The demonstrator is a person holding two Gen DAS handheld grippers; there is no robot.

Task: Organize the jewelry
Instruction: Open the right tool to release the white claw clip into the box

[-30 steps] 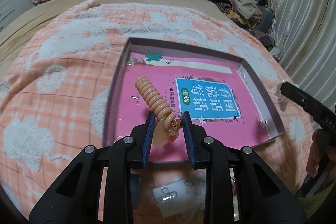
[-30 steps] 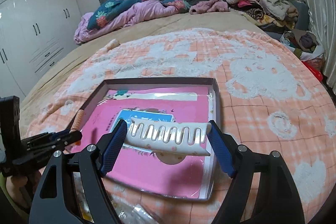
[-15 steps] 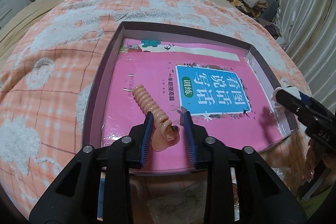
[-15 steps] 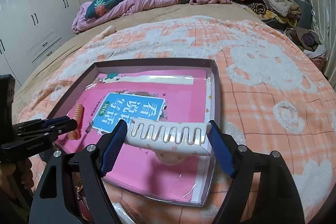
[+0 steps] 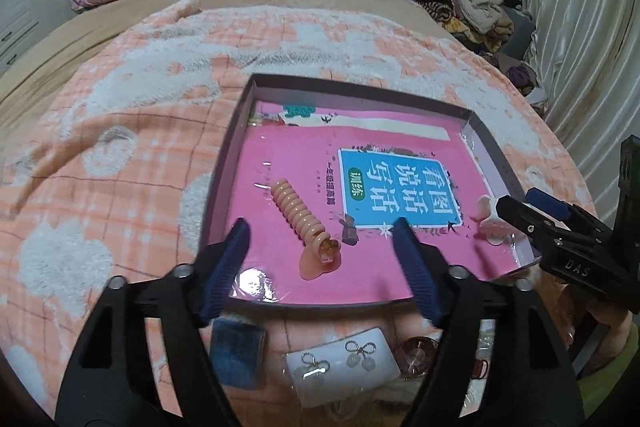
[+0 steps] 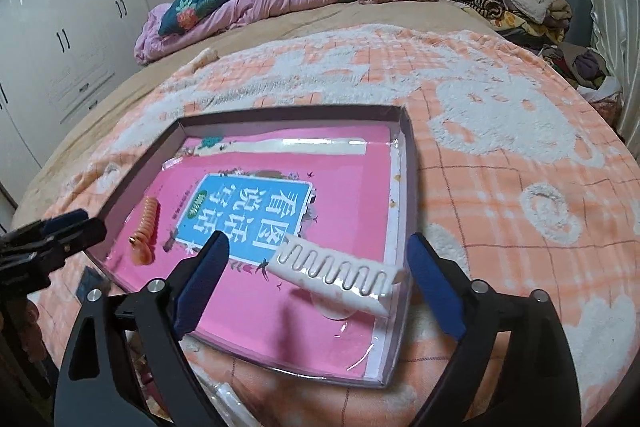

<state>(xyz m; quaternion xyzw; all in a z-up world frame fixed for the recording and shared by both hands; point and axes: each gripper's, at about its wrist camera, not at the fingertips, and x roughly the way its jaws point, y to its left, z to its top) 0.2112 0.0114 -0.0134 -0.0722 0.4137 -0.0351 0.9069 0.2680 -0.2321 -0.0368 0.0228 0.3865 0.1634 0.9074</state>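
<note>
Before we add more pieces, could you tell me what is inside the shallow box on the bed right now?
In the box lies a pink book, with a peach coil hair tie and a white hair clip resting on it. Anything beneath the book is covered.

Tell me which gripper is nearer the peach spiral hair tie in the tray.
Left. The left gripper straddles the spiral hair tie, fingers opening clear of it. The right gripper is across the tray, over the white hair clip.
</note>
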